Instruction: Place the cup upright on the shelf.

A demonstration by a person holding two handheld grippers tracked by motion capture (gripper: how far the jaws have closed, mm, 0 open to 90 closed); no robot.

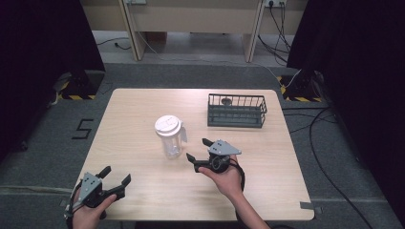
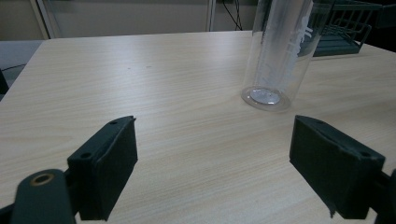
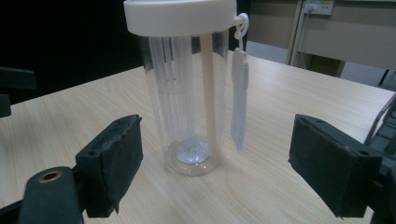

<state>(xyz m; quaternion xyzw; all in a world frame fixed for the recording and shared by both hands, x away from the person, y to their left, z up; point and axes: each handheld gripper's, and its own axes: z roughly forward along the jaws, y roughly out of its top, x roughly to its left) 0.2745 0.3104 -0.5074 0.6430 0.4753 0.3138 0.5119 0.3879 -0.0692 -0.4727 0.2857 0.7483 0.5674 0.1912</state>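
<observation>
A clear plastic bottle [image 1: 171, 138] with a white lid stands upright near the middle of the table; a white strap hangs from its lid. In the right gripper view the bottle [image 3: 189, 98] stands a short way ahead, between the lines of the two jaws. My right gripper [image 1: 199, 150] is open just right of the bottle, not touching it. My left gripper [image 1: 116, 175] is open near the table's front left corner, empty. In the left gripper view the bottle [image 2: 280, 56] stands farther off, up and to the right.
A dark wire basket [image 1: 237, 110] stands at the back right of the wooden table [image 1: 143, 109], with a small dark thing inside. Beyond the table are a grey floor, cables and a pale bench.
</observation>
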